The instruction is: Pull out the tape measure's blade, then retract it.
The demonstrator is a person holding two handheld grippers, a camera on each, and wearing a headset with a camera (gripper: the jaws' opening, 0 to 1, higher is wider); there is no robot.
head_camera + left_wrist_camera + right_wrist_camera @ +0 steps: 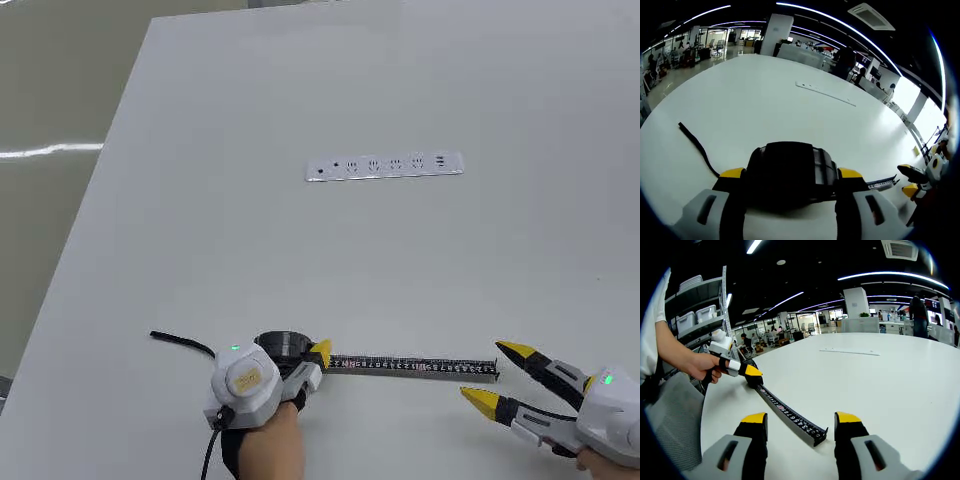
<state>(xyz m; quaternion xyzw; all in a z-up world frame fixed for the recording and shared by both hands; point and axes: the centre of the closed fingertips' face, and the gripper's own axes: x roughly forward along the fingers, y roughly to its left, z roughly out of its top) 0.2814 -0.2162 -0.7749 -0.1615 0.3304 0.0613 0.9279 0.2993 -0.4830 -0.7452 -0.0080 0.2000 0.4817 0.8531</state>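
Head view, lower left: left gripper (pixel 300 362) clamps the tape measure (pixel 283 345), blade (pixel 415 366) stretched rightward. Lower right: right gripper (pixel 497 376) spread wide. Left gripper view: case pinched bottom-centre. Right gripper view: blade end between the jaws, seemingly untouched.

The head view's corner crops the right claw (pixel 497 373), and numerals on the blade (pixel 415 366) are illegibly small there.

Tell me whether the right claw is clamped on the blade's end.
No: the right claw stands open, its yellow tips well apart on either side of the blade, whose end lies free between them.
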